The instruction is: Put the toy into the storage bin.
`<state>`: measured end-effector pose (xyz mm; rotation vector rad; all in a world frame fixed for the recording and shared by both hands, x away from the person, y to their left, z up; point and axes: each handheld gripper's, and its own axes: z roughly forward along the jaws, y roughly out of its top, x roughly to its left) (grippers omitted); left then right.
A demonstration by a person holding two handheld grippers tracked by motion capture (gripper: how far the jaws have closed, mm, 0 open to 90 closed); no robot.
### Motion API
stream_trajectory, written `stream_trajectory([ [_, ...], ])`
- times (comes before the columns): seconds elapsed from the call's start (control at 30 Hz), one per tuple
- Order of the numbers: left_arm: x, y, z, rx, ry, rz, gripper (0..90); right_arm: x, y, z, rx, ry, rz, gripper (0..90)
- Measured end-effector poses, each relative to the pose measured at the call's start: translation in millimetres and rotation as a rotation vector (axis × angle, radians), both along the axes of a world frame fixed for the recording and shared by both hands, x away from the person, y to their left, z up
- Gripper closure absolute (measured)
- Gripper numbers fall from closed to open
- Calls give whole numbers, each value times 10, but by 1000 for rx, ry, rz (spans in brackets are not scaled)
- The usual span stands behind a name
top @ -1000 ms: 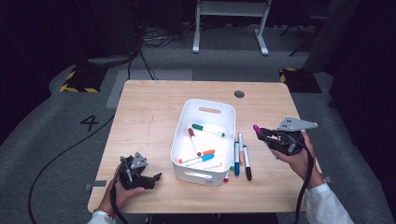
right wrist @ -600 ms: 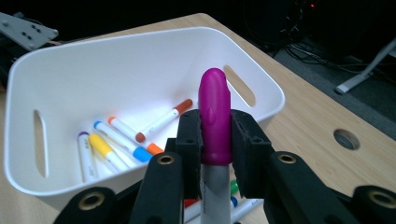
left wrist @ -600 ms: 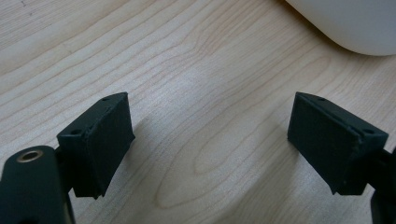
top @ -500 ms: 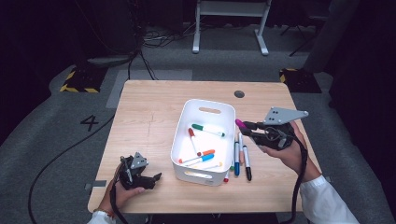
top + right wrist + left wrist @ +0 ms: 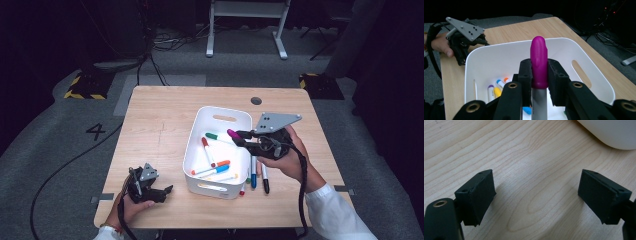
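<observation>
The right hand-held gripper (image 5: 239, 135) has its two black jaws clamped on a marker with a magenta cap (image 5: 539, 63). In the right gripper view the cap stands up between the pads and its rounded tip rises above them, while the grey barrel runs down toward the gripper body. In the high view this gripper is held above the right rim of the white bin (image 5: 200, 130), with the magenta tip pointing left over the bin's inside. The grey three-cornered plate sits on top of it, and a black cable trails down past the person's white sleeve (image 5: 335, 212).

In the bin lie several markers: a green-capped one (image 5: 212, 135) near the middle, a red-capped one (image 5: 205, 145) just beside it, and orange-capped (image 5: 222, 163) and blue-capped (image 5: 220, 169) ones toward the near wall. Between the bin and the right hand, a few more markers (image 5: 254, 177) lie on the bench (image 5: 160, 115) side by side, touching or nearly so.

The left hand-held gripper (image 5: 536, 197) rests low at the near left corner of the bench, well apart from the bin. Its jaws stand wide open with only bare wood grain between them, and a curved corner of the white bin shows at the top right of the left gripper view.
</observation>
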<state>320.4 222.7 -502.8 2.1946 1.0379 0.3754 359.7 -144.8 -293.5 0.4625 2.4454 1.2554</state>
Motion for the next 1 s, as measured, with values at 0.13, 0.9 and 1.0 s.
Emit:
stream_trajectory([
  [0.13, 0, 0, 0, 0, 0, 0, 142, 29, 119, -38, -4, 13, 18, 747],
  [0.9, -2, -1, 0, 0, 0, -5, 142, 55, 660, -464, -151, 107, 112, 746],
  [1.0, -3, -2, 0, 0, -1, -4, 142, 52, 718, -542, -197, 129, 130, 746],
])
